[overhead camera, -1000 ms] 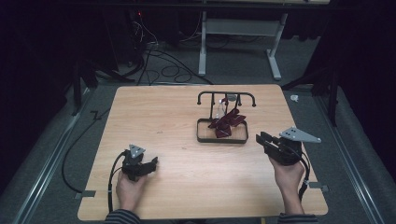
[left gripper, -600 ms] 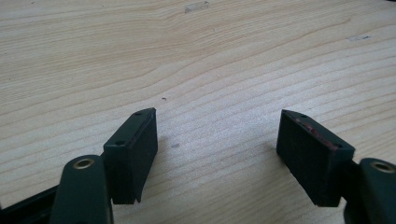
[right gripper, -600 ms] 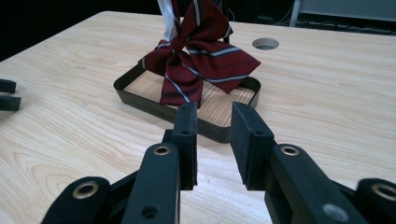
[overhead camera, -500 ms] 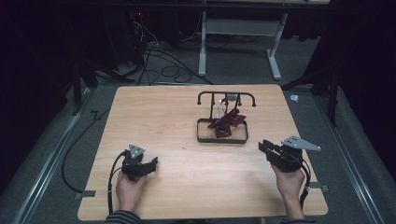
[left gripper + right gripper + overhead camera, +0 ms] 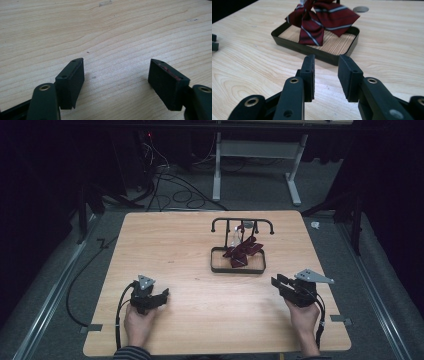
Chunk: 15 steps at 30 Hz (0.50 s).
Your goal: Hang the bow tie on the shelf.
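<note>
A dark red striped tie (image 5: 241,252) hangs from a black rack (image 5: 242,221) into a shallow black tray (image 5: 237,268) right of the table's middle. My left gripper (image 5: 162,295) rests low at the front left, its jaws wide open over bare wood (image 5: 116,67). At the front right, my right gripper (image 5: 276,282) points toward the tray from a short way off. Its jaws (image 5: 325,62) have just been opening and stand apart with nothing between them. The tie (image 5: 322,17) and the tray's rim (image 5: 312,51) lie straight ahead of them.
The wooden table (image 5: 175,245) ends close behind both hands. A round hole (image 5: 360,9) sits in the tabletop beyond the tray. Cables (image 5: 170,185) and a desk frame (image 5: 255,150) lie on the dark floor behind the table.
My right hand has sunk toward the tabletop and drawn slightly nearer the front edge, and its jaws have parted a little. The left hand, tie and tray have stayed put.
</note>
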Tool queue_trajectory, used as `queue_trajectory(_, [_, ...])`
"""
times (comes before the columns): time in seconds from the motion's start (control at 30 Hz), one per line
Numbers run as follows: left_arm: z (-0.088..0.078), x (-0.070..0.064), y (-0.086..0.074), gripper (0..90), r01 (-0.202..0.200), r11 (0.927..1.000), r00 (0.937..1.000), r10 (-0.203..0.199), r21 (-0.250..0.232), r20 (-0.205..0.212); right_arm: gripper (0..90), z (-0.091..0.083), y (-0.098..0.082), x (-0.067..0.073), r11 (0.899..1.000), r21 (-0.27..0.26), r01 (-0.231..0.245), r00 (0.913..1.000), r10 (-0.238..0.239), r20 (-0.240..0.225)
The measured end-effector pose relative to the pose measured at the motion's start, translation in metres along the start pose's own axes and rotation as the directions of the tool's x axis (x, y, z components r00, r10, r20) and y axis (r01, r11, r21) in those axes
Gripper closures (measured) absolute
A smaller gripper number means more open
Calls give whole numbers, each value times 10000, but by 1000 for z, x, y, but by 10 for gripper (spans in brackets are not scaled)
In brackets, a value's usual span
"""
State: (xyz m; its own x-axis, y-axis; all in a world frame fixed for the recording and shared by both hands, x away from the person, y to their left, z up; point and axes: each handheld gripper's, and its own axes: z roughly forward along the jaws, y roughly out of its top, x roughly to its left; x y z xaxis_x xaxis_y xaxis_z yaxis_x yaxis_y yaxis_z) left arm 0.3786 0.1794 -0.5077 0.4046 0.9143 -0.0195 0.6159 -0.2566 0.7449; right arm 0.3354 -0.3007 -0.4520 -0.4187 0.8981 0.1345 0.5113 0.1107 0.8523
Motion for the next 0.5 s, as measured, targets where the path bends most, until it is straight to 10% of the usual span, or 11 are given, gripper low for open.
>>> queue_trajectory(0.5, [0,0,0,297,-3,10000,10000,3,1,-6,663,23,-10,5,9983,563,115,9999,-115,-15])
